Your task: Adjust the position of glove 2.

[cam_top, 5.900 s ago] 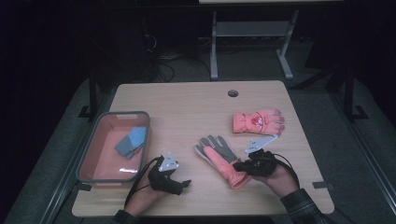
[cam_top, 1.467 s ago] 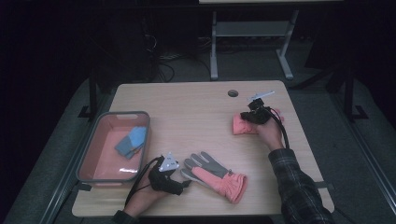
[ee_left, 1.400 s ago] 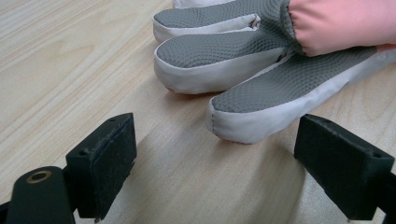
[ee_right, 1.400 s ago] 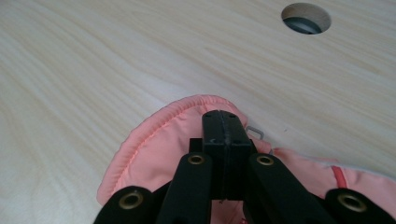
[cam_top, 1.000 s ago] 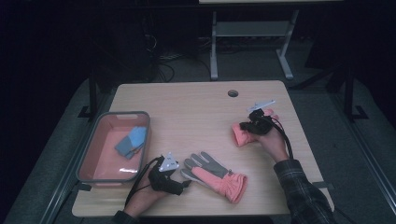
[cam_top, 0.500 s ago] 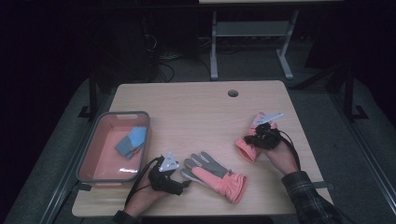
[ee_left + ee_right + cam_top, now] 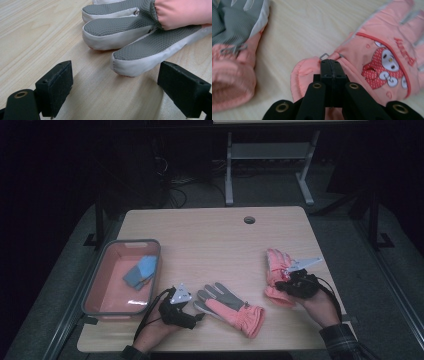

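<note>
Two pink gloves lie on the wooden table (image 7: 210, 245). One lies palm up (image 7: 230, 307) near the front edge, showing grey grip fabric (image 7: 120, 30). My left gripper (image 7: 198, 315) rests on the table with its jaws open (image 7: 120, 90), just short of that glove's fingertips and not touching them. The other glove (image 7: 276, 270) lies back up at the right, with a cartoon patch (image 7: 382, 62). My right gripper (image 7: 289, 282) is shut on this glove's cuff (image 7: 331, 67), pinching a fold of the fabric. The palm-up glove's cuff (image 7: 234, 50) lies just to the left of it.
A pink bin (image 7: 100, 285) stands at the table's front left with a blue cloth (image 7: 140, 272) inside. A round cable hole (image 7: 249, 219) sits near the far edge. A metal stand (image 7: 265, 165) is on the dark floor beyond the table.
My right hand has pulled the cartoon-patch glove from the far right of the table toward the near edge, closer to the other glove. The left gripper and the palm-up glove have stayed still.
</note>
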The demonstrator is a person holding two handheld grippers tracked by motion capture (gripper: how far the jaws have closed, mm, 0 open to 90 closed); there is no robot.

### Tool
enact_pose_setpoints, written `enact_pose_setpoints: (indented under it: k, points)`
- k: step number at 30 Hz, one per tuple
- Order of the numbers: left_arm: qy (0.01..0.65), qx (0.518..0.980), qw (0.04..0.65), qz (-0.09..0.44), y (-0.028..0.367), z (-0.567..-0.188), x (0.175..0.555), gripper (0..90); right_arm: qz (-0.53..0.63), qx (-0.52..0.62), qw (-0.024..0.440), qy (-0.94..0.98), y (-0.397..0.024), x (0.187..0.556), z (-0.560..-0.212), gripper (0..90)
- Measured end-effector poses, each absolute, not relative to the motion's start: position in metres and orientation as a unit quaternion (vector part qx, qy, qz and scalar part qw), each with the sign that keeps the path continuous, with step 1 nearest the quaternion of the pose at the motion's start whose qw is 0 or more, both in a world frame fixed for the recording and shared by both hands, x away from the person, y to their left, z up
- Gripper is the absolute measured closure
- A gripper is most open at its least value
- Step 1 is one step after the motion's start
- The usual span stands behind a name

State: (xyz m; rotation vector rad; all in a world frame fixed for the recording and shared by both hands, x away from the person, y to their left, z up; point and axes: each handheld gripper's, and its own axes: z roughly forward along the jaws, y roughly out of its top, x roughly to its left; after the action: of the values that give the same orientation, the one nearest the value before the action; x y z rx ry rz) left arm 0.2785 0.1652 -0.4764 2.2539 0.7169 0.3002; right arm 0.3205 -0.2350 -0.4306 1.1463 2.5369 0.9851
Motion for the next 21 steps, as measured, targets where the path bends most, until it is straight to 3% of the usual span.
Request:
enact_pose_setpoints:
  k: [7,16,21]
  points:
    - [0.28,0.878,0.37,0.117,0.165,-0.476,0.279,12.2,0.343,0.391,0.099,0.848,-0.25,0.303,-0.426,90.0]
    - [0.279,0.878,0.37,0.117,0.165,-0.477,0.279,12.2,0.341,0.438,0.15,0.818,-0.258,0.36,-0.42,90.0]
    - [0.279,0.878,0.37,0.117,0.165,-0.476,0.279,12.2,0.328,0.453,0.139,0.817,-0.255,0.378,-0.431,90.0]
